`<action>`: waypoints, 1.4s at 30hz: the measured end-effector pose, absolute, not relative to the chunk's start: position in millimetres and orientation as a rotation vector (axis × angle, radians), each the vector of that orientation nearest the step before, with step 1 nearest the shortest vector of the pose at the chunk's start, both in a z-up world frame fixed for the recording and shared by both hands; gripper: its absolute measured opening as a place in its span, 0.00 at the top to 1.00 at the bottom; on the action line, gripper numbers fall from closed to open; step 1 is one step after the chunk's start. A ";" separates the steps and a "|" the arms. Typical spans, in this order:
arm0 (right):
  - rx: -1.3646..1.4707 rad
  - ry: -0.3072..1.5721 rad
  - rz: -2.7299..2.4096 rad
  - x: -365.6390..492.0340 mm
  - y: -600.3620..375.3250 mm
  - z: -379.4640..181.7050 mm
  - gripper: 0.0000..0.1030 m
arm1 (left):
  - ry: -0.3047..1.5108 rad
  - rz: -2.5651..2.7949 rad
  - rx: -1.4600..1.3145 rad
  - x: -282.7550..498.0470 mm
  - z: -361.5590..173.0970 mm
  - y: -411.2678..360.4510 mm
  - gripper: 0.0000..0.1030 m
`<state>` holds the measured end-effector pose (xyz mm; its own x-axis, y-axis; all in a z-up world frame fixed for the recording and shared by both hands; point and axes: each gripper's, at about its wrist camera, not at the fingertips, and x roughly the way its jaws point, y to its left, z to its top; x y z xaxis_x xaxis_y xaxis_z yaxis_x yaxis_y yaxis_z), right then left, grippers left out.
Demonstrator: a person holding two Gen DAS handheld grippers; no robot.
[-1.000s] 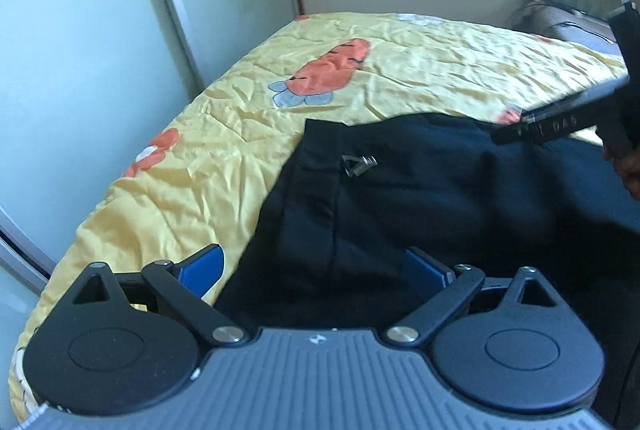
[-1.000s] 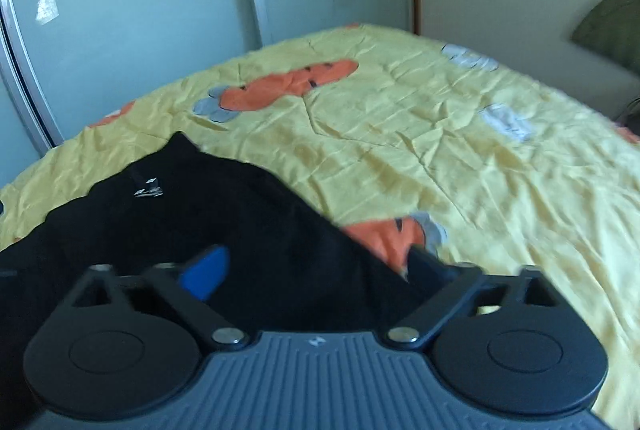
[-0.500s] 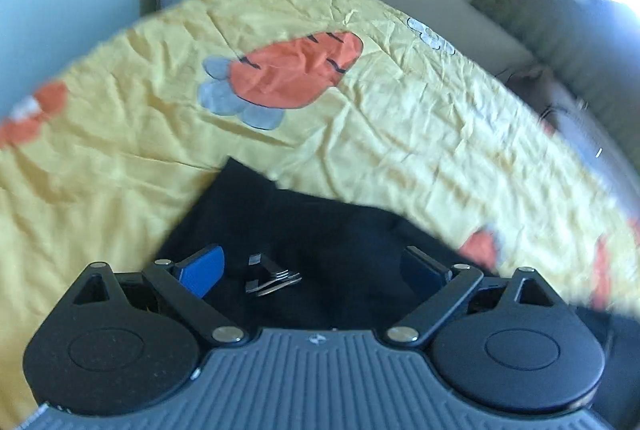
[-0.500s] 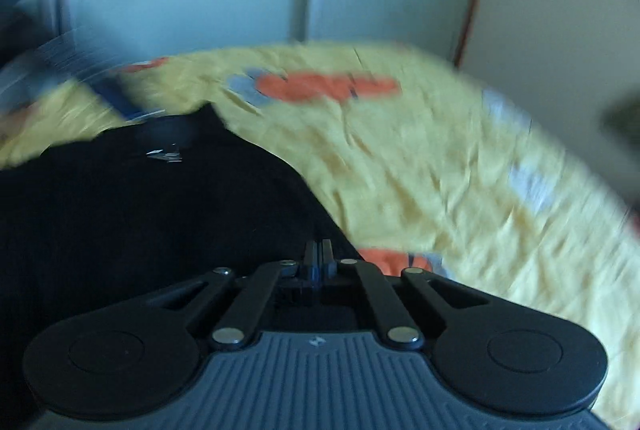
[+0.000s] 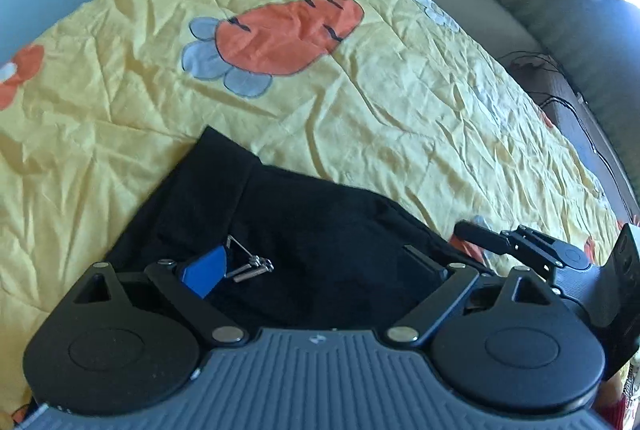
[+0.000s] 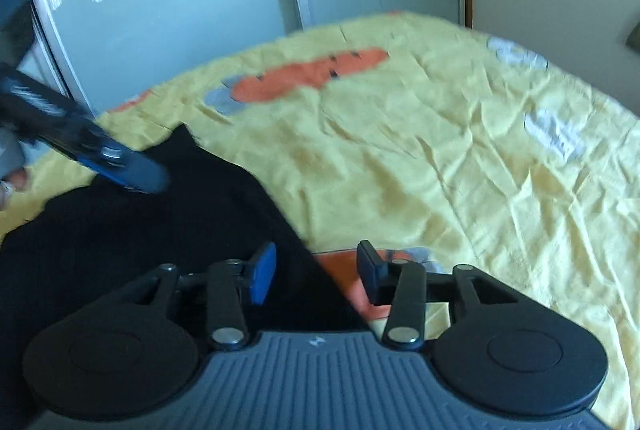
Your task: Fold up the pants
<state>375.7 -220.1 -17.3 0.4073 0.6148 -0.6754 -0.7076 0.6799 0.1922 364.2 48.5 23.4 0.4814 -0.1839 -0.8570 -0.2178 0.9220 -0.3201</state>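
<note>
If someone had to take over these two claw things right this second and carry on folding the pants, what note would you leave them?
Left claw: open, low over the black pants near their metal clasp, and gripping nothing.
Right claw: its jaws have just been opening. The pants' edge shows between the pads but is not pinched.
Pants: lying on the yellow bedspread, close in front of both claws.
Done: the pants are down on the bed. How many folds are in them cannot be told from here.
Left: probably take a fresh grip on an edge and finish the fold.
</note>
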 end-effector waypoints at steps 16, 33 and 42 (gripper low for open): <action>-0.730 0.300 0.793 209.1 -175.5 3.3 0.95 | 1.152 -0.033 -0.744 401.0 1.2 62.0 0.07; -0.631 0.338 0.593 194.8 -219.9 -0.9 0.32 | 0.871 -0.106 -0.569 279.4 31.2 59.8 0.94; -0.733 0.452 0.450 184.3 -237.1 -16.9 0.96 | 0.817 -0.143 -0.596 232.2 16.0 71.8 0.95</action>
